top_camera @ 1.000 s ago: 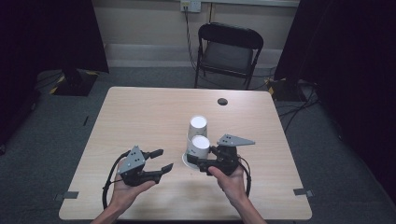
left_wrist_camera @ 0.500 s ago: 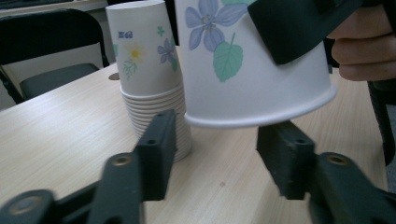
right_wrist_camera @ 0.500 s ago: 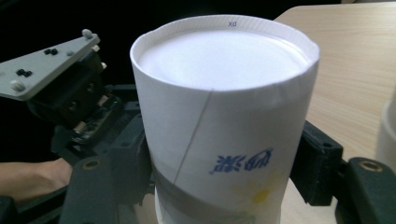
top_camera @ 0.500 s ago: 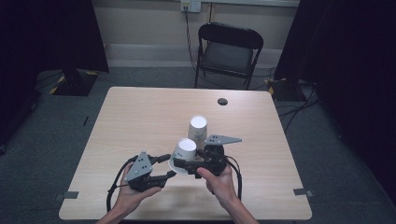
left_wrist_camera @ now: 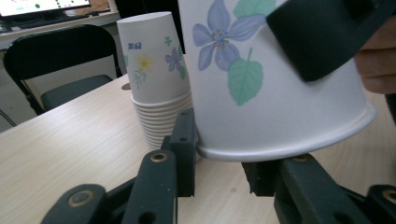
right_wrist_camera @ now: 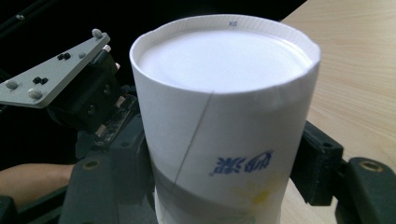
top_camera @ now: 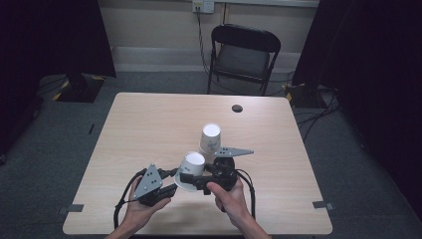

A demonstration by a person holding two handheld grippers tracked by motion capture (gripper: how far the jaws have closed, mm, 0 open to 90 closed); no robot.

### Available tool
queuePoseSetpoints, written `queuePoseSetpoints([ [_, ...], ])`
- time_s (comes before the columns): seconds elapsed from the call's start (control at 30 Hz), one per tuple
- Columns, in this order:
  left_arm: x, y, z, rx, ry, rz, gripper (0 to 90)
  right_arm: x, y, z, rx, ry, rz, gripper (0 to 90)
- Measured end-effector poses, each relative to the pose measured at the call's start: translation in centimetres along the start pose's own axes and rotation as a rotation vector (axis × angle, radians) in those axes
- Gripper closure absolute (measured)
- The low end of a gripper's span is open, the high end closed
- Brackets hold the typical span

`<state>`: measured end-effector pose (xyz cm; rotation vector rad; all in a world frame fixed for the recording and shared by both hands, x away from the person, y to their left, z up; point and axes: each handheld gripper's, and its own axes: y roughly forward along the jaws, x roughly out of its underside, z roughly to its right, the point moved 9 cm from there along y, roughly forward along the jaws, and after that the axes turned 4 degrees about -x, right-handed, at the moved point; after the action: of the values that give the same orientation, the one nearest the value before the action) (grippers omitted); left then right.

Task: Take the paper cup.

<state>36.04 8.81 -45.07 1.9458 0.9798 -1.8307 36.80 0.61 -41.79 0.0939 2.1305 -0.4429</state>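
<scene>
A stack of upside-down floral paper cups stands mid-table, and it is at the back left in the left gripper view. One single white paper cup is held base up, slightly tilted, just above the table, with my right gripper shut on its sides. My left gripper sits close on the cup's left, open. In its own view one jaw touches the outside of the cup's rim and the other lies under the rim.
A small dark round object lies near the table's far edge. A black folding chair stands behind the table. Cables trail from both grippers toward the near edge. Dark curtains hang at both sides.
My right gripper has carried the single cup leftward, away from the stack and toward my left gripper. My left gripper has shifted a little right, so its jaws now meet the cup's rim.
</scene>
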Motion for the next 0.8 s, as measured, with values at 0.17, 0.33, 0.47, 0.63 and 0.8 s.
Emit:
queuePoseSetpoints([
  [0.17,0.1,-0.1,-0.2,-0.015,-0.017,-0.003,72.9,0.1,0.1,0.1,-0.017,0.034,0.006,32.7],
  [0.33,0.1,-0.3,-0.4,-0.007,-0.029,-0.009,80.9,0.3,0.1,0.2,-0.041,0.065,0.000,30.4],
  [0.47,0.2,-0.2,-0.4,0.006,-0.040,-0.024,83.3,0.5,0.2,0.3,-0.050,0.046,-0.006,27.2],
  [0.63,0.4,-0.2,-0.4,0.022,-0.065,-0.048,83.9,0.5,0.2,0.4,-0.028,0.001,-0.022,20.6],
  [0.8,0.6,-0.3,-1.1,0.021,-0.094,-0.060,84.2,0.4,-0.2,0.7,-0.007,-0.017,-0.032,17.1],
])
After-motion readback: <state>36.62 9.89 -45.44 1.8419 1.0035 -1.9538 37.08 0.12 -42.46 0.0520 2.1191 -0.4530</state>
